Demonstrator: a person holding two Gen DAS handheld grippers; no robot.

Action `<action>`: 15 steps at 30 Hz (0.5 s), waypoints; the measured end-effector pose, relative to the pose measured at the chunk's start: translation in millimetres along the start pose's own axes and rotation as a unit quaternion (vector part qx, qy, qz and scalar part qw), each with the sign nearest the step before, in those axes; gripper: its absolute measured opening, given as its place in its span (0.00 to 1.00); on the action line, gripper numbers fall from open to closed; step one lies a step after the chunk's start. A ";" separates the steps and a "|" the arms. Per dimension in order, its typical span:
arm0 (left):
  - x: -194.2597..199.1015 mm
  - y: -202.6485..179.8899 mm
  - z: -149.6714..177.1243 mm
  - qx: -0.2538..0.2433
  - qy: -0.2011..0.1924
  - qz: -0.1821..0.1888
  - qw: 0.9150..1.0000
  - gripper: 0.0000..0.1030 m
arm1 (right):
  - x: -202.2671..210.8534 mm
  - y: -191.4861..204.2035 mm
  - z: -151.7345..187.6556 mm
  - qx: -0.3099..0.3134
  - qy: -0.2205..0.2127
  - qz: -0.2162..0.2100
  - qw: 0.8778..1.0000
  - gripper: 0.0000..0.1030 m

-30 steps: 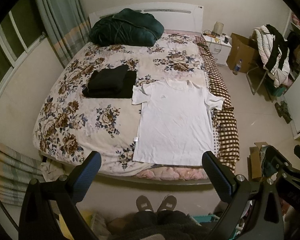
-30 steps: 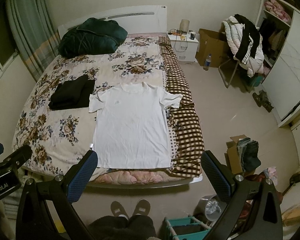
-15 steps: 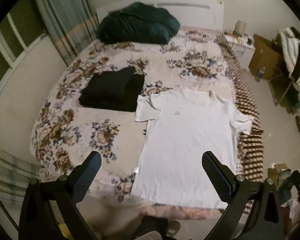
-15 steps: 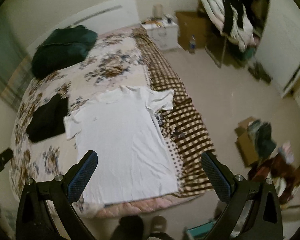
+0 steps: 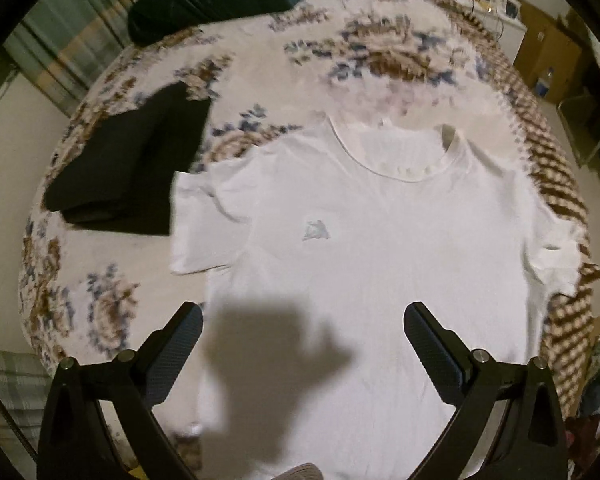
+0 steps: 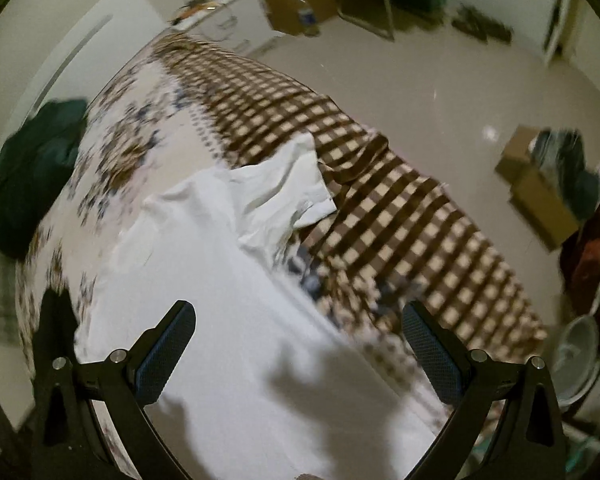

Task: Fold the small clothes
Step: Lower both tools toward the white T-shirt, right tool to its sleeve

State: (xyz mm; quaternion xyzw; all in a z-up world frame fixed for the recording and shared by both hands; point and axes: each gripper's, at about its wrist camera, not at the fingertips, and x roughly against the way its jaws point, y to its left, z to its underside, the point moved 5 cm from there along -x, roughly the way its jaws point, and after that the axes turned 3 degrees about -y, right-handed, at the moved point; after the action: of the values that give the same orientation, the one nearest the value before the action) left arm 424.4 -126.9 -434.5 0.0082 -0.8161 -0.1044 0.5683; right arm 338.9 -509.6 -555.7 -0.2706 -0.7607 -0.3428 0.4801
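A white T-shirt (image 5: 380,248) was seen spread flat, front up, across the centre of the left wrist frame, on a floral bedspread (image 5: 100,280); a folded black garment (image 5: 124,168) was laid just beside its sleeve at the left; the left gripper (image 5: 302,340) was held wide apart above the shirt's lower half, nothing clasped; the right gripper (image 6: 298,340) was likewise spread wide and empty, over the shirt's edge beside a brown checked blanket (image 6: 380,200).
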 end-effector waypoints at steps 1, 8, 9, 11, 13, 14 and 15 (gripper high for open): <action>-12.4 -4.3 -2.3 0.000 0.005 -0.003 1.000 1.00 | -22.2 -8.5 -6.5 -0.016 0.006 -0.004 1.000 1.00; -93.3 -39.7 -16.2 0.003 0.037 -0.016 0.999 1.00 | -139.2 -44.4 -44.1 -0.110 0.033 -0.068 0.991 1.00; -102.1 -46.0 -18.5 0.000 0.038 -0.019 0.999 1.00 | -152.9 -44.9 -46.8 -0.119 0.038 -0.072 0.990 1.00; -115.1 -56.8 -22.4 -0.005 0.039 -0.022 0.999 1.00 | -179.5 -44.9 -47.8 -0.139 0.061 -0.082 0.985 0.96; -127.5 -67.0 -24.0 -0.010 0.044 -0.028 0.999 1.00 | -203.9 -41.0 -49.1 -0.155 0.078 -0.098 0.980 0.84; -131.5 -70.3 -23.4 -0.008 0.049 -0.023 0.999 1.00 | -209.3 -38.4 -47.9 -0.159 0.081 -0.102 0.979 0.71; -136.7 -73.7 -22.6 -0.009 0.052 -0.025 0.998 1.00 | -213.9 -35.7 -49.3 -0.160 0.078 -0.107 0.978 0.55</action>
State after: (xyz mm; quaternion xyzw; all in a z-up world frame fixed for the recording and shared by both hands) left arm 486.0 -184.6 -566.7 0.0289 -0.7839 -0.1248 0.6075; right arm 423.3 -587.9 -746.0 -0.2332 -0.6809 -0.5295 0.4492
